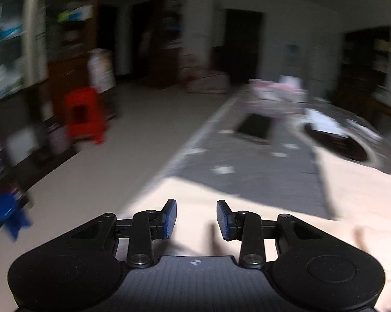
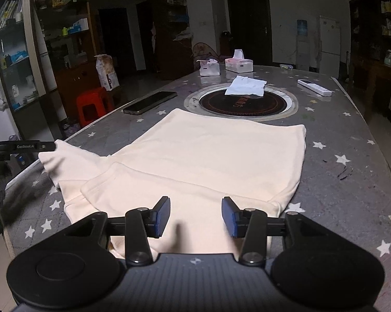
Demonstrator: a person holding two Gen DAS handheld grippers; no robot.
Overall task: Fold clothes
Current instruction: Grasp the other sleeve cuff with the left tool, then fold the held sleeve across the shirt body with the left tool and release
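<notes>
A cream garment [image 2: 200, 156] lies spread flat on the grey star-patterned table [image 2: 351, 182], one sleeve folded across its near part. My right gripper [image 2: 195, 217] is open and empty, just above the garment's near edge. My left gripper [image 1: 196, 219] is open and empty, over the garment's left part [image 1: 351, 208] near the table's left edge; that view is blurred by motion. The left gripper's tip [image 2: 26, 146] shows at the far left of the right wrist view, beside the garment's left sleeve [image 2: 62, 158].
A round black hotplate [image 2: 241, 102] is set into the table, with a folded white cloth [image 2: 245, 85] on it. A phone [image 2: 150, 102], a white remote [image 2: 314, 87] and two tissue boxes [image 2: 238, 63] lie beyond. A red stool [image 2: 95, 104] stands on the floor to the left.
</notes>
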